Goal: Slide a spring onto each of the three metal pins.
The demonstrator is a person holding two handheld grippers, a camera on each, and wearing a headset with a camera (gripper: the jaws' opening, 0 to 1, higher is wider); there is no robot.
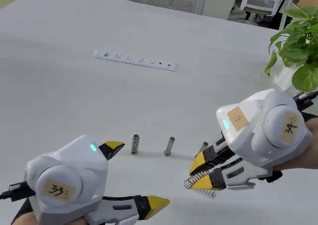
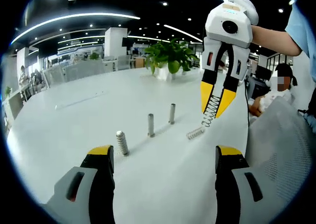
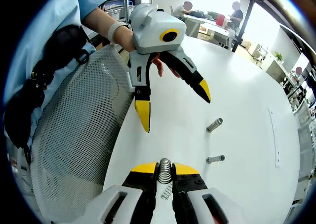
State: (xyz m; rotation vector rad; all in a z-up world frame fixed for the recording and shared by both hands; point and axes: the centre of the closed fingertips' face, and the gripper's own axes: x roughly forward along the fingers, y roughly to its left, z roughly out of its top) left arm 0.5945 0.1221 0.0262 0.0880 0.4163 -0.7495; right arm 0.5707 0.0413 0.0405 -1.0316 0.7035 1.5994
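Three short metal pins stand in a row on the white table (image 1: 74,101). The left pin (image 1: 135,144) (image 2: 121,142) (image 3: 214,124) wears a spring. The middle pin (image 1: 169,146) (image 2: 151,125) (image 3: 215,159) and the right pin (image 1: 203,146) (image 2: 172,113) are bare. My right gripper (image 1: 201,173) (image 2: 213,101) (image 3: 165,170) is shut on a spring (image 1: 192,180) (image 2: 211,111) (image 3: 165,165), hovering just in front of the right pin. A loose spring (image 1: 211,192) (image 2: 195,132) (image 3: 167,192) lies on the table beneath it. My left gripper (image 1: 135,174) (image 2: 164,155) (image 3: 175,110) is open and holds nothing, near the sprung pin.
A white power strip (image 1: 135,60) lies farther back on the table. A potted plant (image 1: 298,41) (image 2: 170,56) stands at the far right edge. A mesh chair (image 3: 74,135) (image 2: 281,150) sits at the table's near edge. People sit at desks in the background.
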